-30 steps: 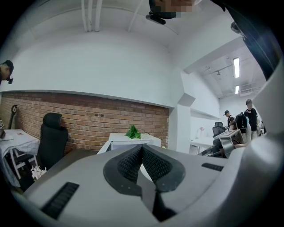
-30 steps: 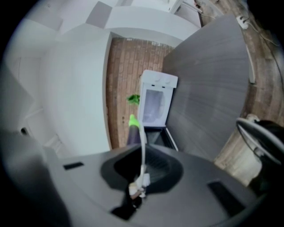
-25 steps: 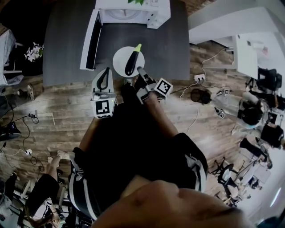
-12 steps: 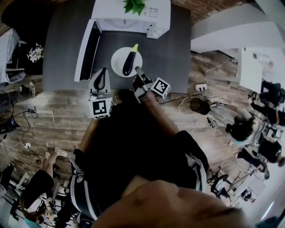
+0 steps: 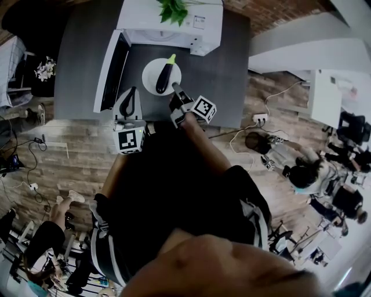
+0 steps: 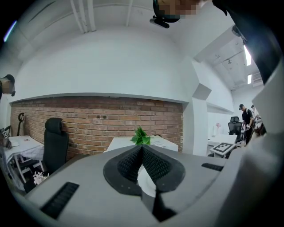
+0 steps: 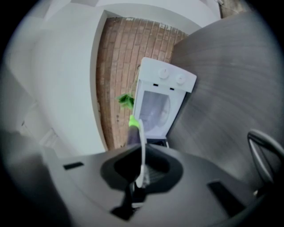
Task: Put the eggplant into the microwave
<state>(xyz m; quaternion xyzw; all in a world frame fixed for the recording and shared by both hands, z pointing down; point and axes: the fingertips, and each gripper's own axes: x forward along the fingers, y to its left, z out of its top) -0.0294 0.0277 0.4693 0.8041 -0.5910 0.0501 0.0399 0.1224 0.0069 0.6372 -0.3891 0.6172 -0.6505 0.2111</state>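
Note:
A dark purple eggplant (image 5: 164,78) with a green stem lies on a white plate (image 5: 152,83), which is on or just above the grey table. The plate is in front of the white microwave (image 5: 168,26), whose door (image 5: 111,69) stands open to the left. My right gripper (image 5: 174,88) is shut on the plate's near rim. In the right gripper view the plate (image 7: 143,146) shows edge-on between the jaws, with the eggplant (image 7: 132,135) behind it and the microwave (image 7: 162,106) beyond. My left gripper (image 5: 133,91) hovers beside the door, shut and holding nothing, its tips meeting (image 6: 142,148).
A green plant (image 5: 174,8) stands on top of the microwave. The grey table (image 5: 226,69) has bare surface to the right of the plate. A wire loop (image 7: 266,150) shows at the right edge. Cables, chairs and people are on the wooden floor to the right.
Both grippers have moved forward toward the microwave. The plate with the eggplant has travelled with the right gripper and is closer to the microwave's opening.

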